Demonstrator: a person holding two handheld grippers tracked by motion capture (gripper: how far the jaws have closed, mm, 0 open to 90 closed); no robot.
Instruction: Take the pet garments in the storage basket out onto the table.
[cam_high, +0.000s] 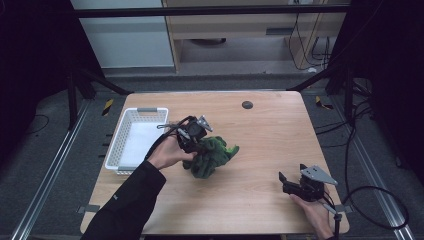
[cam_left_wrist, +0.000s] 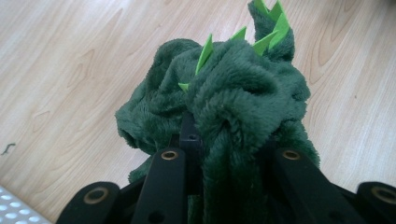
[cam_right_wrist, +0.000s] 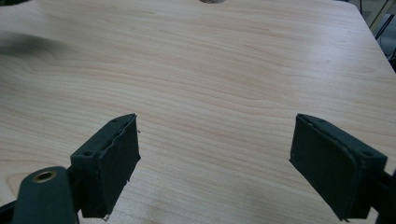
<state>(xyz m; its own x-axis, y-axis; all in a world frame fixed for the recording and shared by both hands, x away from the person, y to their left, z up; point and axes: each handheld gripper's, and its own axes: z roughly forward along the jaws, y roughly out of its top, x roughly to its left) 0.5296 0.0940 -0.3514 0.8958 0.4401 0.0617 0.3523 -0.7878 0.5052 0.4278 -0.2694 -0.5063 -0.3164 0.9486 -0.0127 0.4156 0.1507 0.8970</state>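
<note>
A dark green plush toy (cam_high: 214, 157) with bright green spikes lies bunched at the middle of the wooden table (cam_high: 265, 135). My left gripper (cam_high: 199, 144) comes in from its left side and is shut on it. In the left gripper view the plush toy (cam_left_wrist: 233, 88) bulges up between and over the two black jaws of the left gripper (cam_left_wrist: 231, 140), hiding the pads. My right gripper (cam_high: 292, 174) rests near the table's front right corner, well apart from the toy. In its own view the right gripper (cam_right_wrist: 215, 158) stands open over bare wood, with nothing between its pads.
A white perforated basket (cam_high: 114, 150) stands at the table's left edge, close behind my left hand; its corner (cam_left_wrist: 14, 212) also shows in the left gripper view. A small dark round hole (cam_high: 247, 104) sits near the table's far edge. Cables trail off the right side.
</note>
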